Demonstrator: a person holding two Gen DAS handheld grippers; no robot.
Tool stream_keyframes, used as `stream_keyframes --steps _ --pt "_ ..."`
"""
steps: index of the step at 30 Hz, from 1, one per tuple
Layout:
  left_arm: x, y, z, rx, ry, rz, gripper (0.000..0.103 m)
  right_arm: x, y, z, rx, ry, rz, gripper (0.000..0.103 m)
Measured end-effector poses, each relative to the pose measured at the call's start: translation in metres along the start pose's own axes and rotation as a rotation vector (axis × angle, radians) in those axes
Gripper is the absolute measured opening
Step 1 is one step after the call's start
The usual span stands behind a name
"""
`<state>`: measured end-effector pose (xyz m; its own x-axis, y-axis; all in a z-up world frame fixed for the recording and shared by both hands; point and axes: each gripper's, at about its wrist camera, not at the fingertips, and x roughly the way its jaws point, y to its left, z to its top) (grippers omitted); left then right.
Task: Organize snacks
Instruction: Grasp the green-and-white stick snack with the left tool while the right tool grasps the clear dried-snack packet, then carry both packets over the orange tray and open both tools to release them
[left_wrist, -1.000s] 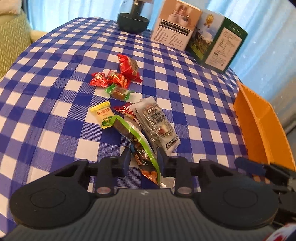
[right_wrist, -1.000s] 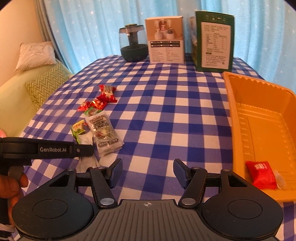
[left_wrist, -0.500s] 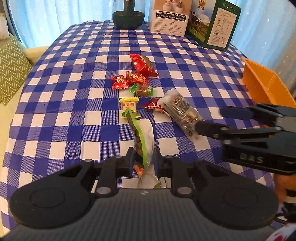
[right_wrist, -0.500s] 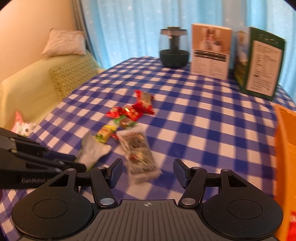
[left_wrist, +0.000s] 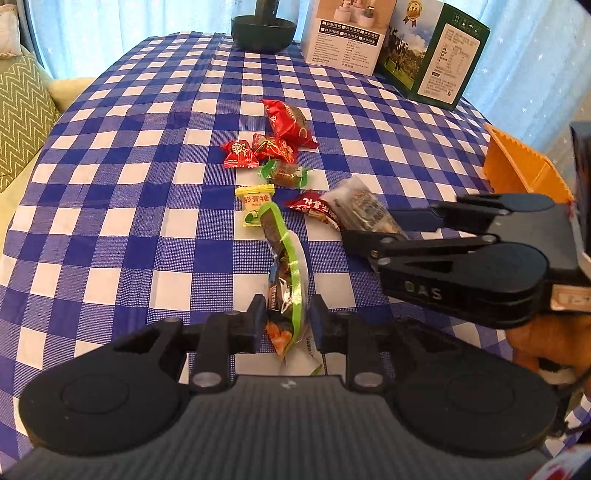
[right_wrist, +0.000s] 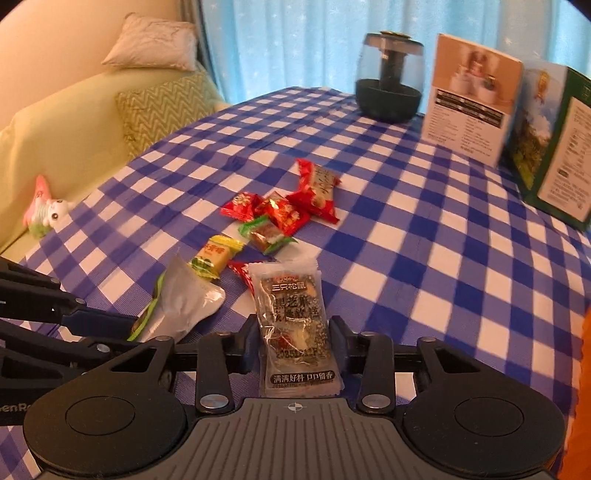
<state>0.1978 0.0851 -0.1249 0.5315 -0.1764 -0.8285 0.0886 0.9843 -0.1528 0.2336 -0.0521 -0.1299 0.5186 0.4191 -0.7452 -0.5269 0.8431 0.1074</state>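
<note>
Loose snacks lie on a blue-and-white checked tablecloth (left_wrist: 140, 192). My left gripper (left_wrist: 288, 317) has its pads against a green-edged snack pack (left_wrist: 286, 266), which stands on edge between them; its jaws are opening slightly. My right gripper (right_wrist: 293, 339) is closing on a clear sesame snack pack (right_wrist: 291, 314), and its pads touch both long edges. Beyond lie a yellow candy (left_wrist: 255, 203), a green-wrapped candy (left_wrist: 284, 171) and several red-wrapped ones (left_wrist: 288, 122). An orange tray (left_wrist: 524, 173) sits at the right table edge.
At the far end of the table stand a dark-based glass jar (right_wrist: 389, 85), a white box (right_wrist: 472, 110) and a green box (right_wrist: 554, 155). A sofa with cushions (right_wrist: 162, 107) and a small toy (right_wrist: 44, 206) lie past the left edge.
My right gripper has swung left from the orange tray to the clear pack and narrowed its jaws around it. My left gripper stayed on the green-edged pack, first tightening, then easing.
</note>
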Motion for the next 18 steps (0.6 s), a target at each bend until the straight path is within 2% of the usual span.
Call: stream_keyframes --steps 7,15,18 --pt "0.002 -0.002 0.0 -0.018 -0.02 0.011 0.024 -0.026 -0.01 -0.026 0.111 -0.01 -0.048 0.039" --pt "-0.001 -0.012 -0.001 0.035 -0.012 0.06 0.021 -0.062 -0.014 -0.054 0.211 -0.013 -0.101 0.039" --pt "-0.005 -0.016 -0.006 0.031 -0.01 0.052 0.021 -0.076 -0.015 -0.062 0.24 -0.013 -0.123 0.039"
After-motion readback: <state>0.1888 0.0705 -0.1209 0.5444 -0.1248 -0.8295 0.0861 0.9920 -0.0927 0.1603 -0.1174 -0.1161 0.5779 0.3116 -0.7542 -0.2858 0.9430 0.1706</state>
